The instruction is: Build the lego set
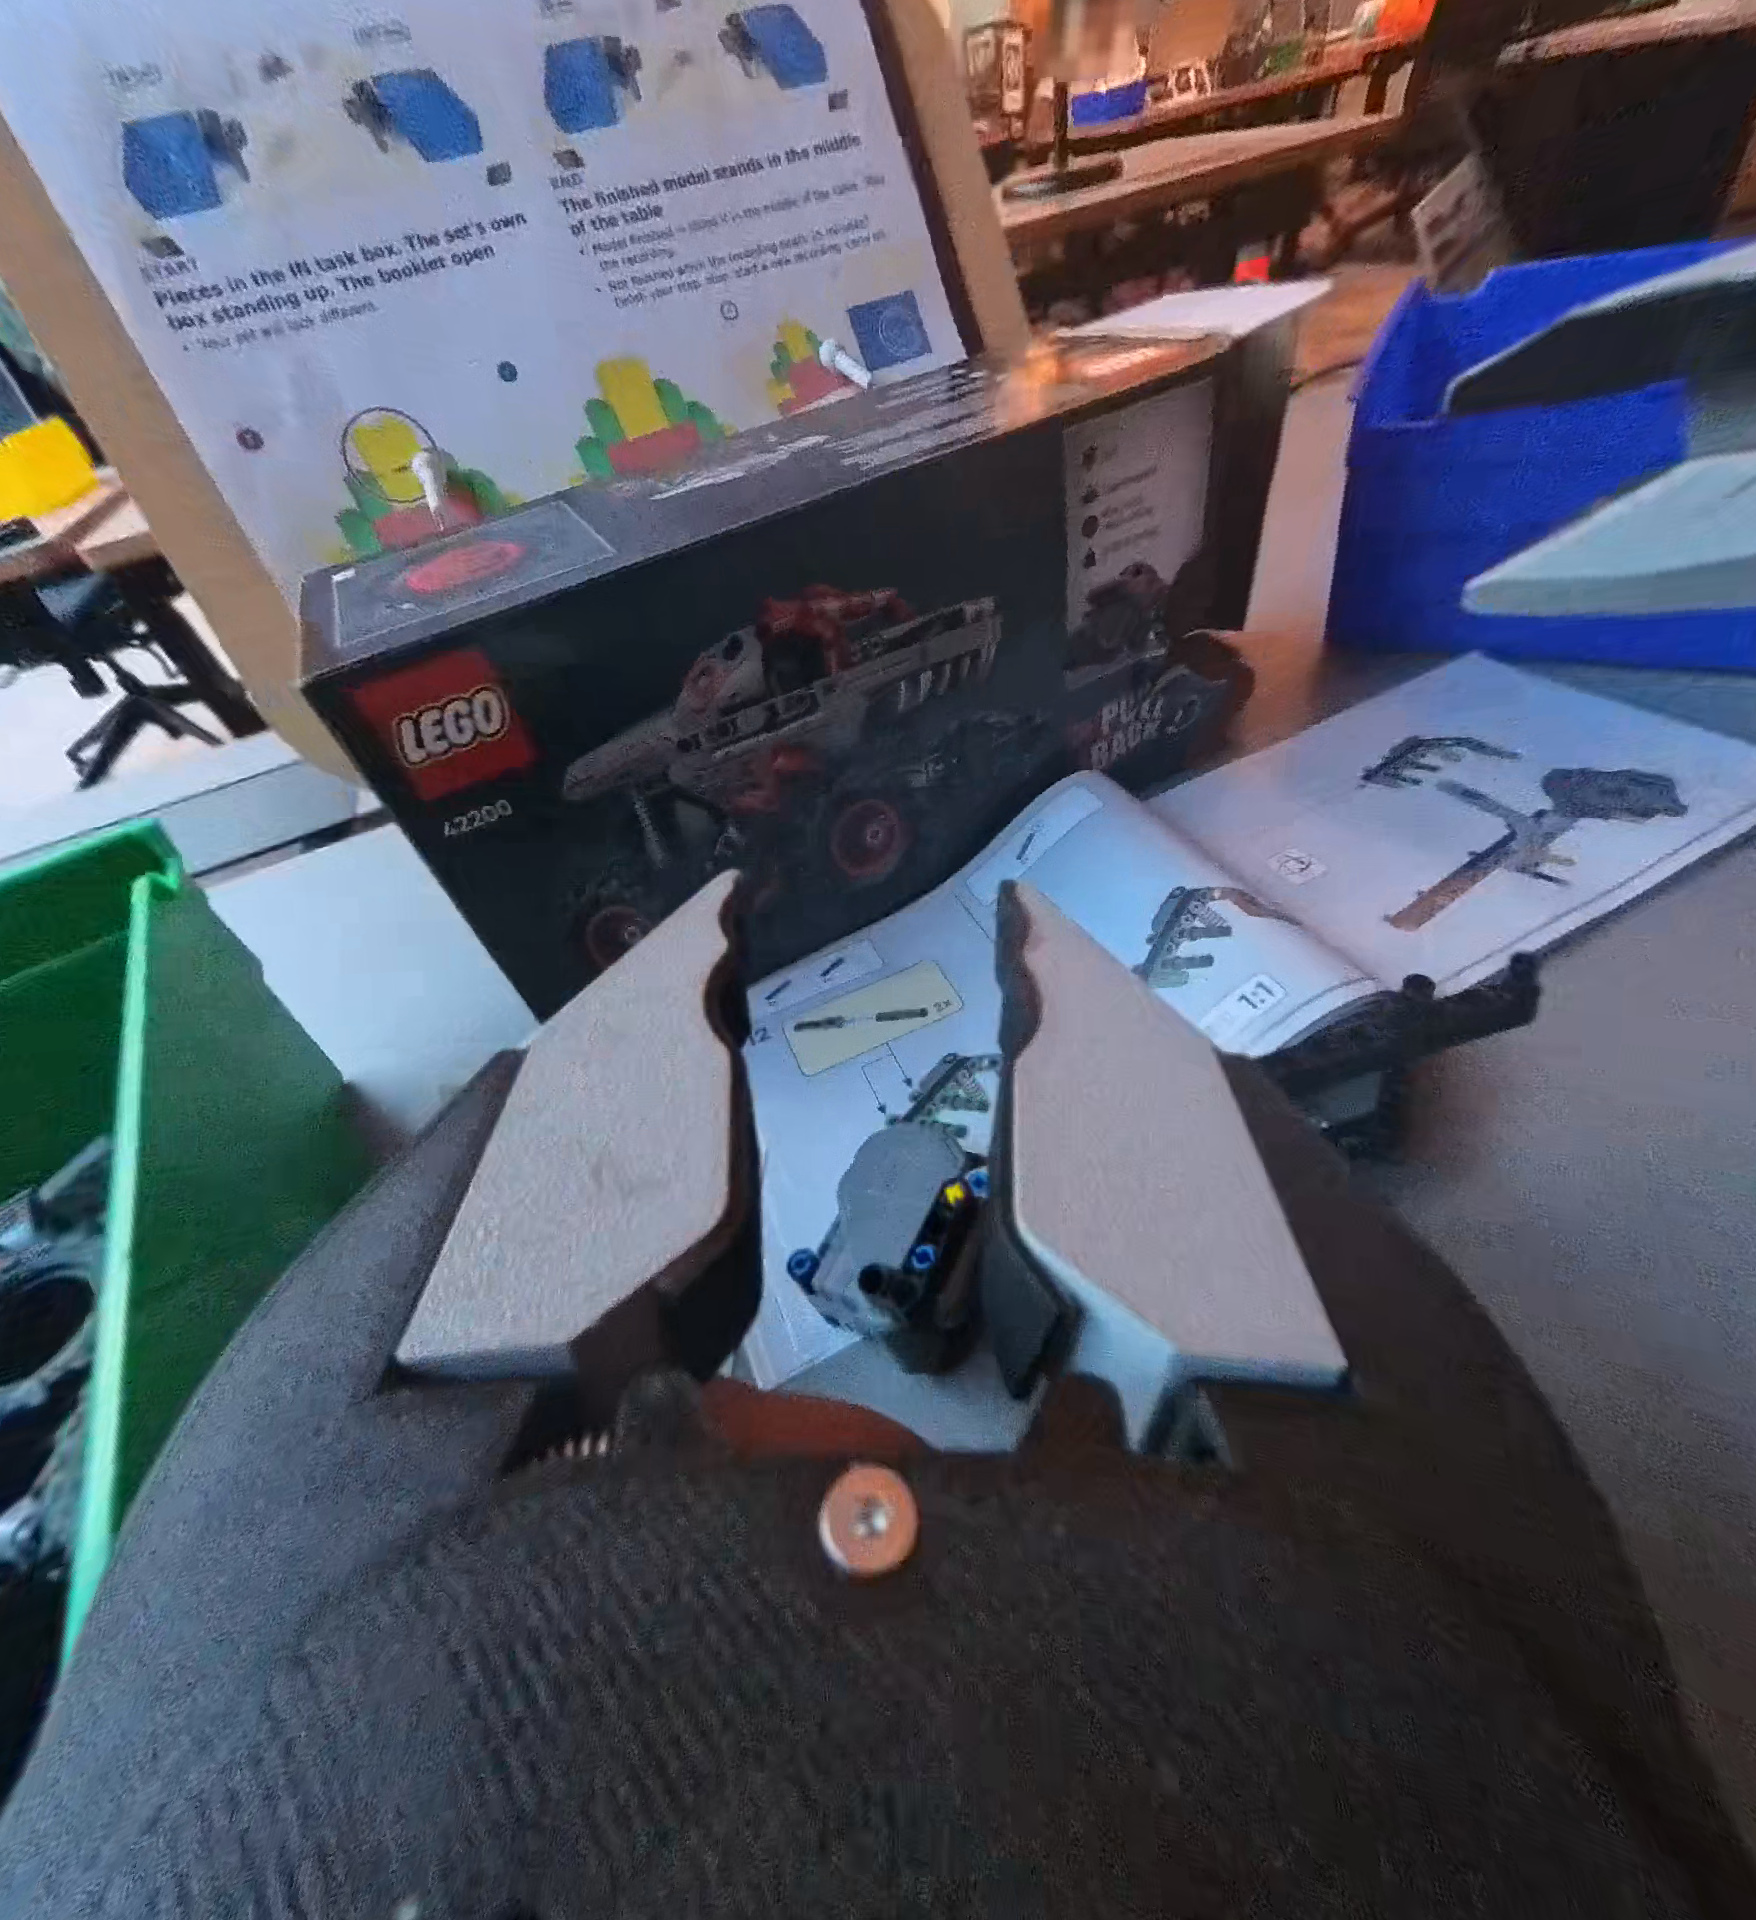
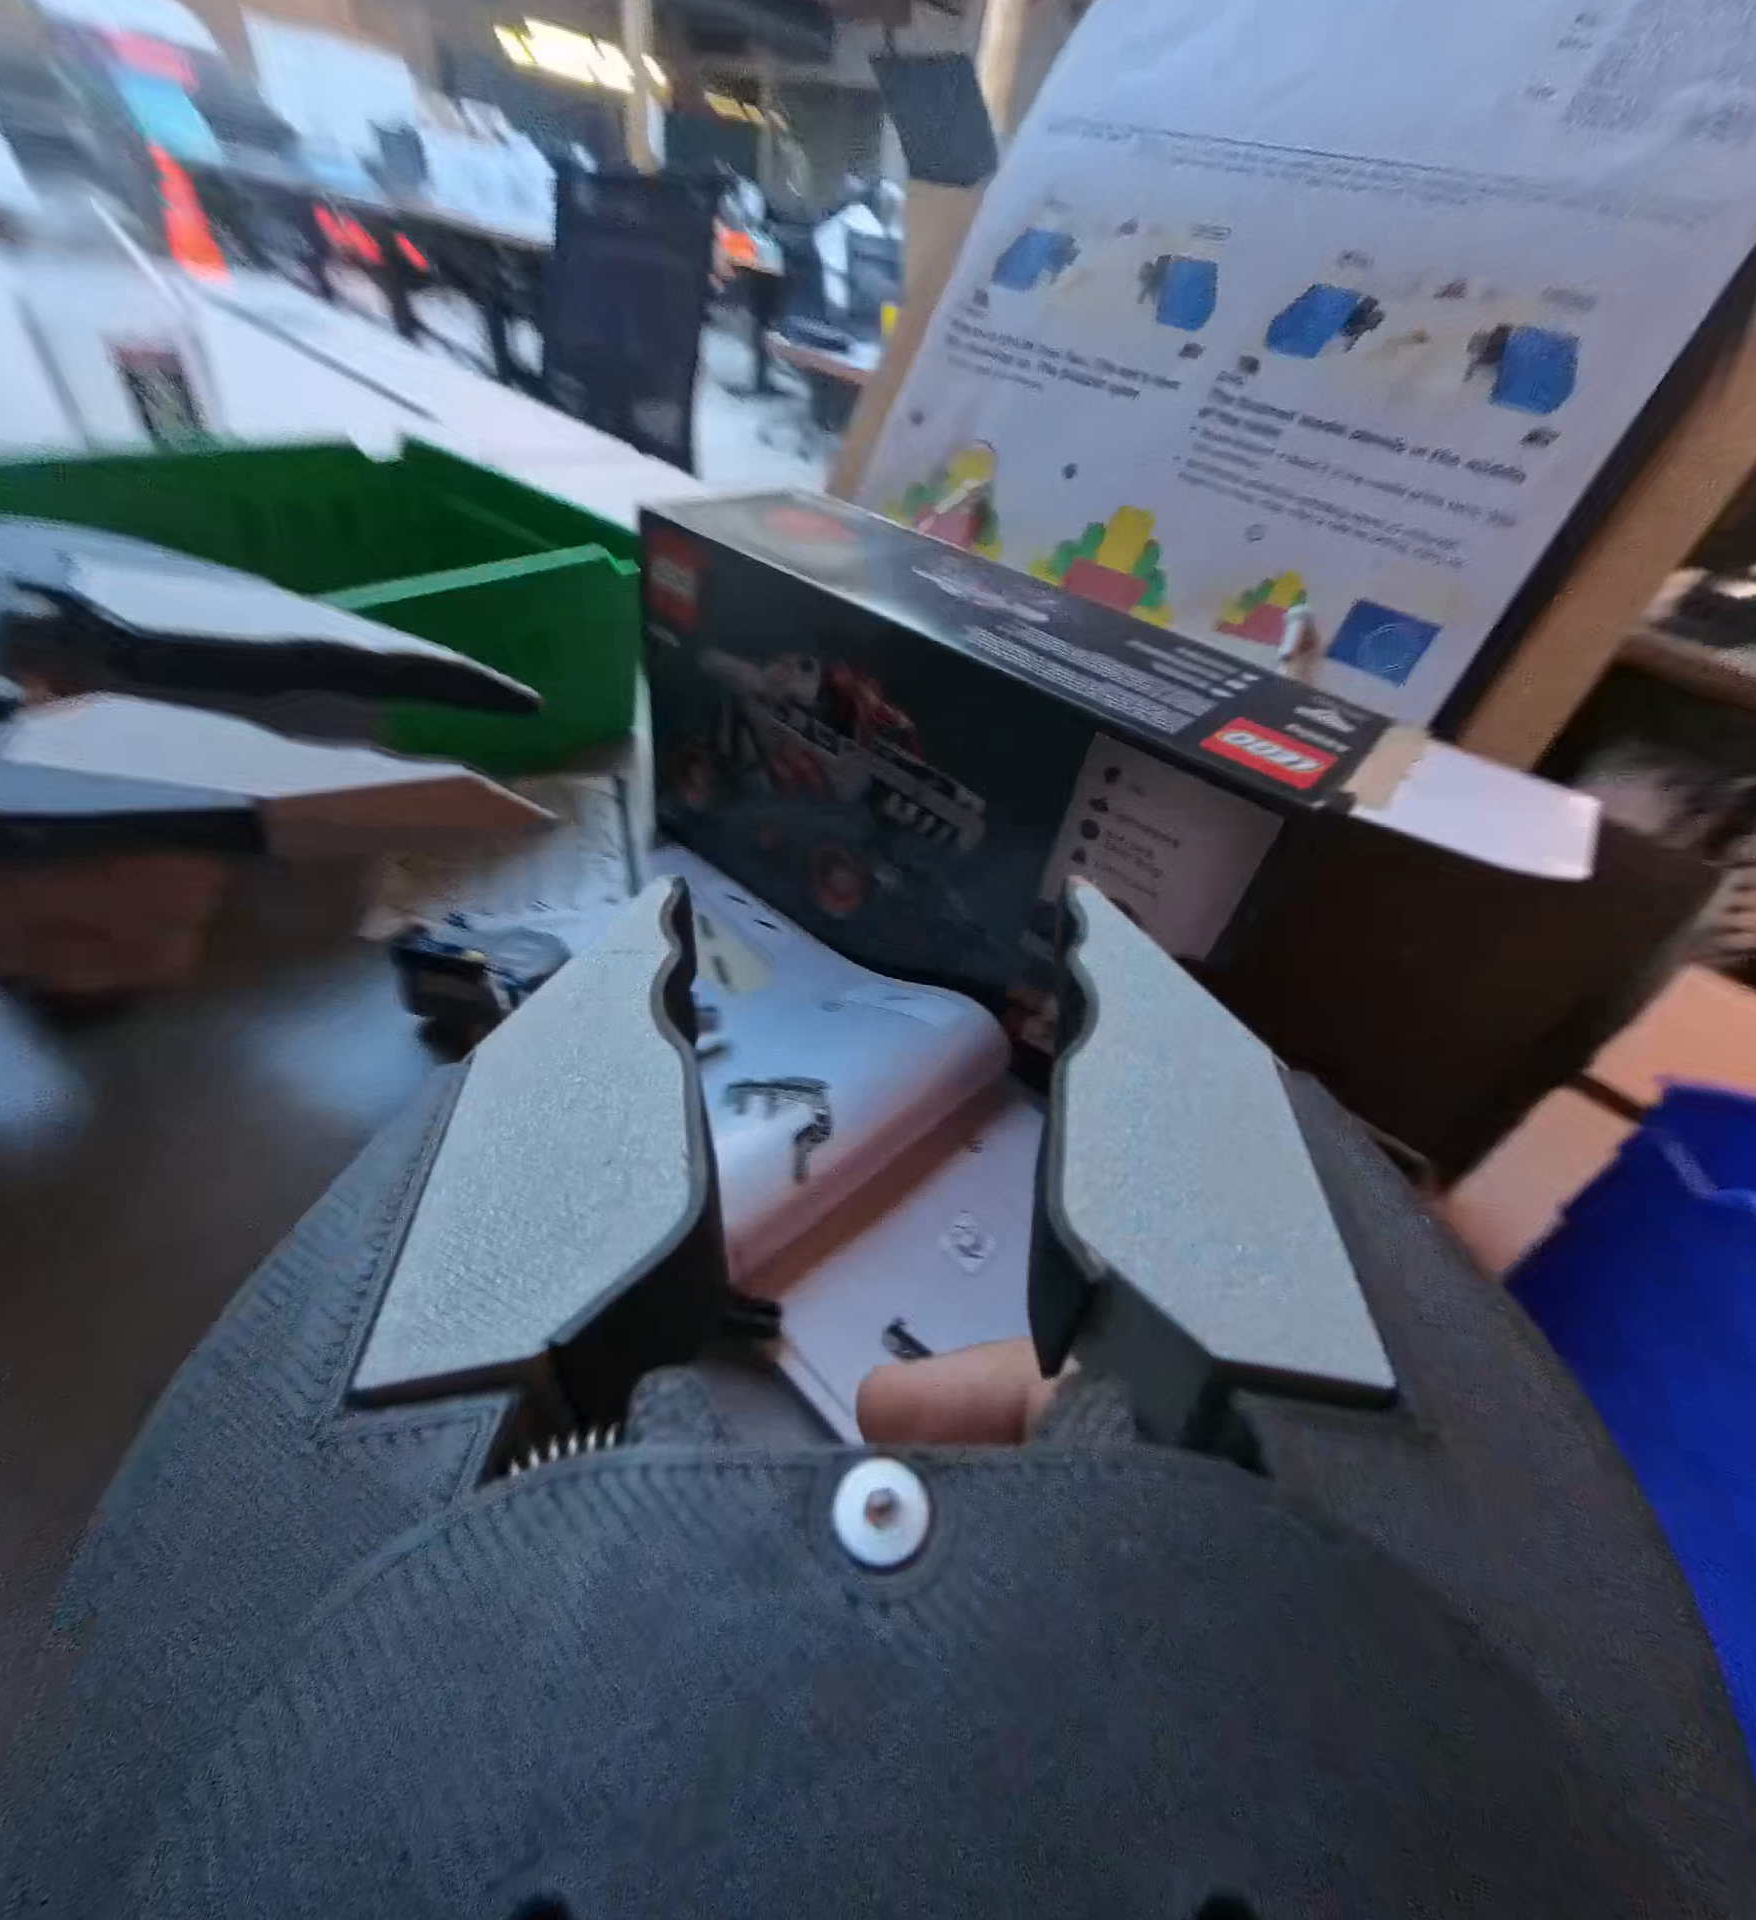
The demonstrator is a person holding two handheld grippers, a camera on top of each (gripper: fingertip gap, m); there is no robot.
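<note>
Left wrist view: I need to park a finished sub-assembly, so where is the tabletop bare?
Bare tabletop lies right of the open booklet. Crowded: the grey motor block on the booklet, the set box behind, the green bin left.

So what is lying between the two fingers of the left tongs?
In the left wrist view, a small grey and black lego assembly with blue pins sits between the open fingers of the left tongs, over the open instruction booklet.

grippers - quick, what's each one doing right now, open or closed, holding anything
Left gripper: open, holding nothing; a small grey and black lego assembly sits between its fingers on the booklet.
Right gripper: open, empty, above the booklet.
</note>
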